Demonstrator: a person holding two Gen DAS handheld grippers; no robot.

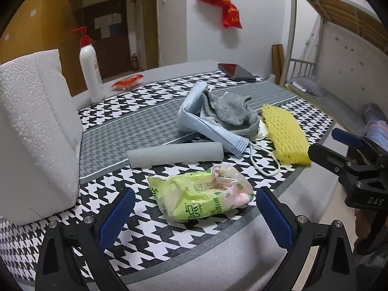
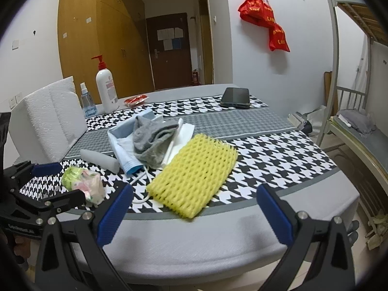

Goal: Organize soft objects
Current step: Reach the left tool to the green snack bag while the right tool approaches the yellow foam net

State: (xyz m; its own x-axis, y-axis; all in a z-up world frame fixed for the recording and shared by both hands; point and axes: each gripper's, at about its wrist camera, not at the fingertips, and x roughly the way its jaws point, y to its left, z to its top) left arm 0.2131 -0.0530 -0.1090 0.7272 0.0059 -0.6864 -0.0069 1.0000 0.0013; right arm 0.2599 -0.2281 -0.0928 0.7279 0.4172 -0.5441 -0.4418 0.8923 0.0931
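On the houndstooth-patterned table cloth [image 2: 278, 145], nothing looks sorted: crumpled green tissue pack [image 1: 201, 194], yellow foam net sleeve [image 2: 194, 174] and grey sock [image 2: 152, 138] lie loose; left gripper [image 1: 194, 215] and right gripper [image 2: 194, 211] gape empty.

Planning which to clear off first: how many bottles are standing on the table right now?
2. The white pump bottle with the red top stands at the far left, beside the white foam block. A small clear spray bottle stands just left of it, seen only from the right wrist.
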